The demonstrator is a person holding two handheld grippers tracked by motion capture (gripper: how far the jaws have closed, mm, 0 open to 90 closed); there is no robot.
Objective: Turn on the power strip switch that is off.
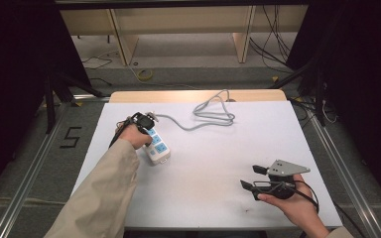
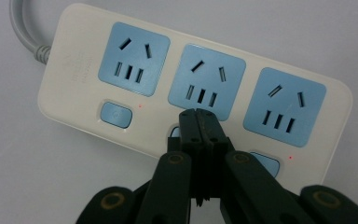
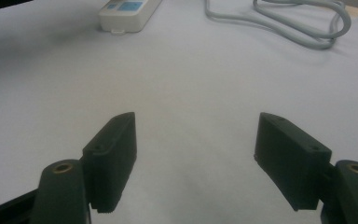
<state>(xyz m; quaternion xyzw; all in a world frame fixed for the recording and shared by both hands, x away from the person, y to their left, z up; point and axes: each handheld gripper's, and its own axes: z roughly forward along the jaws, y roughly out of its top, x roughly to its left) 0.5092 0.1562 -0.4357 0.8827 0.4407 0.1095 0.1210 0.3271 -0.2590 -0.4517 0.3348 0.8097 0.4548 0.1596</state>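
**Left Fingers Closed Over the Middle Switch of the Power Strip**

I observed the power strip (image 1: pixel 157 145) lying flat on the white surface (image 1: pixel 213 163), toward its left half, with its grey cord (image 1: pixel 206 117) running off to a loose coil near the far edge.

In the left gripper view, I saw the left gripper (image 2: pixel 199 122) with its fingers (image 2: pixel 189 128) pressed together, nothing held between them. Their tips sat directly over the strip's middle section, at the lower edge of the middle blue socket (image 2: pixel 207 77) and covering most of the middle blue switch (image 2: pixel 174 133). I could not tell whether the tips touched the switch or stood just above it. Small red lights showed beside the outer two switches.

I saw the right gripper (image 1: pixel 252 177) held low over the surface's right side, well apart from the strip. Its fingers (image 3: pixel 112 158) stood wide apart and empty, pointing toward the strip's near end (image 3: pixel 128 11).
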